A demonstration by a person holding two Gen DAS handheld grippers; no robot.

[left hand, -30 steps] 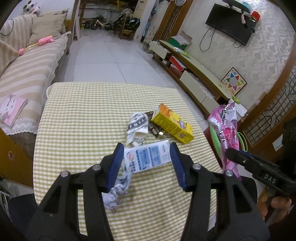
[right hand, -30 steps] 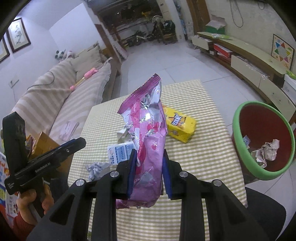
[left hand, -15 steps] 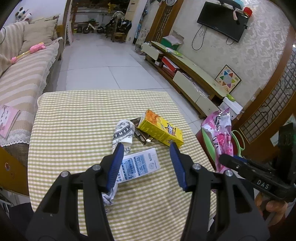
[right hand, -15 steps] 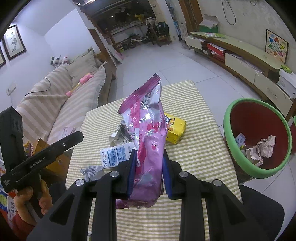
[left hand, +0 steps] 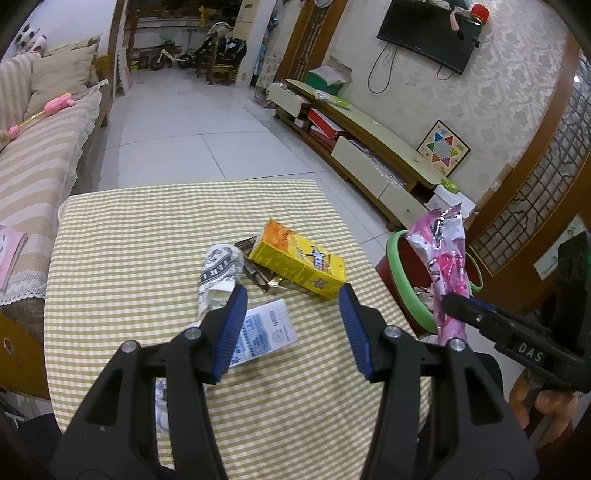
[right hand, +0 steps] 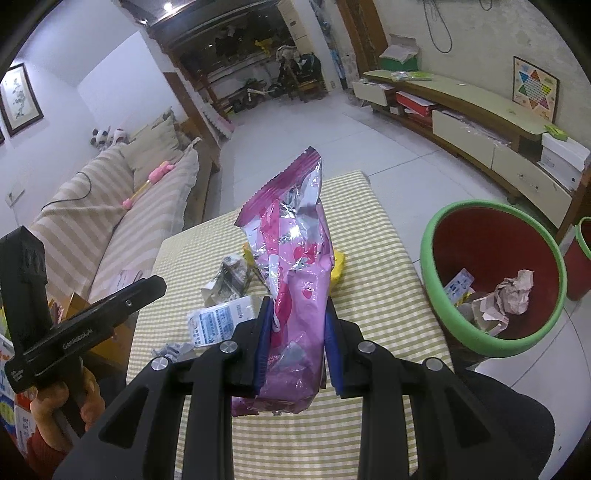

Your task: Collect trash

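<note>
Between right claw (right hand: 297, 339) pads: pink wrapper (right hand: 295, 273)

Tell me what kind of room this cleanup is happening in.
Most likely a home living room. A striped sofa with cushions runs along one wall, a flat television hangs above a long low cabinet opposite, and a checked-cloth table strewn with wrappers stands between them.

A table (left hand: 129, 236) covered with a yellow-green checked cloth carries the litter. On it lie a yellow snack carton (left hand: 299, 264), a crumpled black-and-white printed wrapper (left hand: 218, 271) just beside it, a dark foil wrapper (left hand: 258, 277) between the two, a flat white-and-blue packet (left hand: 264, 330) nearer the front edge, and a crumpled scrap (right hand: 170, 350) beyond it.
</note>
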